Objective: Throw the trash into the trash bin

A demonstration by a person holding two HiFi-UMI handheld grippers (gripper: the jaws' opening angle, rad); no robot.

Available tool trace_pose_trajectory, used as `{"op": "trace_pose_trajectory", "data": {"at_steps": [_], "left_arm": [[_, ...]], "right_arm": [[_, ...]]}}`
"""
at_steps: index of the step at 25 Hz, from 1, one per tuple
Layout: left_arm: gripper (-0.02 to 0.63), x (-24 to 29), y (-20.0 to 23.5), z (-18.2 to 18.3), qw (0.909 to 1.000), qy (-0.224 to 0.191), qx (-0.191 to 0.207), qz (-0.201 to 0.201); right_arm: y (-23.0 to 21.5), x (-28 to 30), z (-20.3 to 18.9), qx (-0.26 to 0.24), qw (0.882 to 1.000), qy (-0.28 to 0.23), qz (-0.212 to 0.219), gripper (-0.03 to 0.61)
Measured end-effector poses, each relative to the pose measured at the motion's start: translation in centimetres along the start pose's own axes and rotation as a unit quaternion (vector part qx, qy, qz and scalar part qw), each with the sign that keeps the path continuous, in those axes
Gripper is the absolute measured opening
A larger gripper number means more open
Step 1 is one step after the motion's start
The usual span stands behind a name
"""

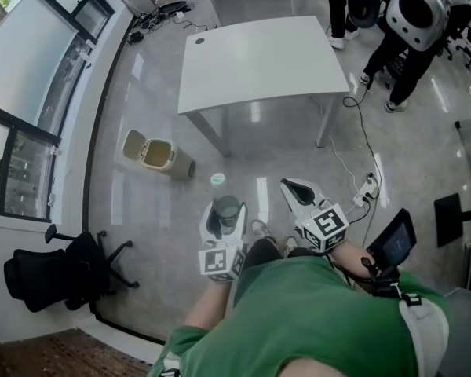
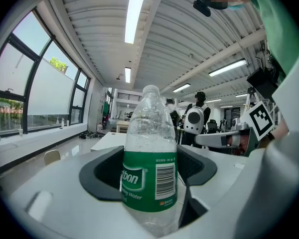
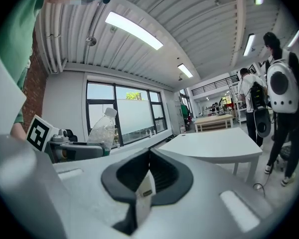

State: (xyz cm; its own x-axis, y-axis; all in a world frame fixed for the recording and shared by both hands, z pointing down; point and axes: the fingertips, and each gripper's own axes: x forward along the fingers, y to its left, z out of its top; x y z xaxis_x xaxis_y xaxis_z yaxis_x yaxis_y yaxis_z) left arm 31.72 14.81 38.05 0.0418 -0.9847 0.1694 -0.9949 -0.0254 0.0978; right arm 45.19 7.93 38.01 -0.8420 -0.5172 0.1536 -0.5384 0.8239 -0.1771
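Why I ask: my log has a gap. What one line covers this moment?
left gripper shut on clear plastic water bottle with green label | right gripper shut on small white scrap | beige trash bin open ahead

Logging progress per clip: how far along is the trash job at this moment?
Pickup looks done: the left tongs grip a plastic bottle, and the right tongs pinch a small white scrap. Both are in hand, away from the bin. Left to do: reach the open trash bin on the floor and drop both in.
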Motion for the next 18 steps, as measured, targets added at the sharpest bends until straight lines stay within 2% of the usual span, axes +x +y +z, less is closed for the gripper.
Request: {"op": "trace_pose_trajectory", "data": {"at_steps": [8,18], "left_arm": [[0.331,3.9,3.4,0.6,0.9999,0.007,-0.009,0.006],[0.331,9.5,11.6,1.4,0.9997,-0.005,-0.011,0.020]], "right_arm": [[-1.5,5.5,0.5,-0.003,1.000,0.012,0.010,0.005],[-2.1,16.0,2.6,-0.018,0.999,0.013,0.031,0.004]]}}
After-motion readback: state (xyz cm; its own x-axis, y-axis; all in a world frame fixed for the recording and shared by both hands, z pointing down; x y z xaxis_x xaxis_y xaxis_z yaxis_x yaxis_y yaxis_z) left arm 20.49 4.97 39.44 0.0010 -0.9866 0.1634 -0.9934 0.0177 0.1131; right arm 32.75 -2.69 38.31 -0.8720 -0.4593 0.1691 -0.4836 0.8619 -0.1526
